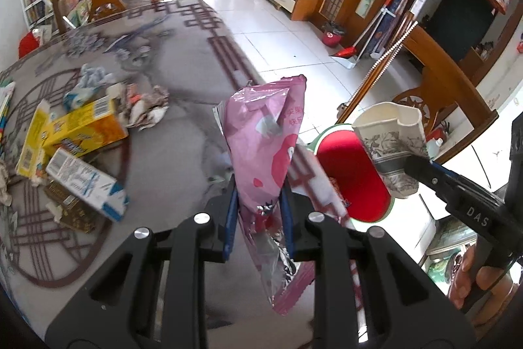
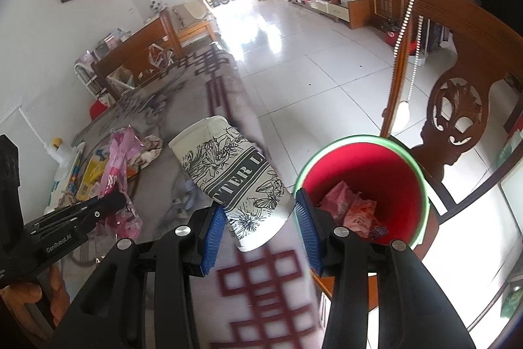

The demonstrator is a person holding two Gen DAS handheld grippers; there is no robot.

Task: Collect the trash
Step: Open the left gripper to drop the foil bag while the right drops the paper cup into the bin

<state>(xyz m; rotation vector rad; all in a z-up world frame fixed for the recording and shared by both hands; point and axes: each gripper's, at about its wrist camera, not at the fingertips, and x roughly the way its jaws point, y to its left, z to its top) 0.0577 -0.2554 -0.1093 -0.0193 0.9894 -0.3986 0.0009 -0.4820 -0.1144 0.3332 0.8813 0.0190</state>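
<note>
The patterned table (image 1: 183, 133) stretches ahead of both grippers, and the red bin (image 2: 376, 172) stands just right of the right gripper (image 2: 261, 221), crumpled wrappers inside. The left gripper (image 1: 258, 211) pinches a pink foil wrapper (image 1: 264, 136) that stands up between its pads. The right gripper's jaws are spread around a dented paper cup (image 2: 228, 175), whose base touches the left blue pad; whether it is gripped cannot be told. Boxes (image 1: 81, 126) and crumpled paper (image 1: 147, 107) lie far left of the left gripper.

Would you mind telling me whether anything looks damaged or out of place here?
The printed paper cup in the right tool is damaged: its rim is dented inward. Crumpled paper and opened cardboard boxes lie scattered on the patterned table.
</note>
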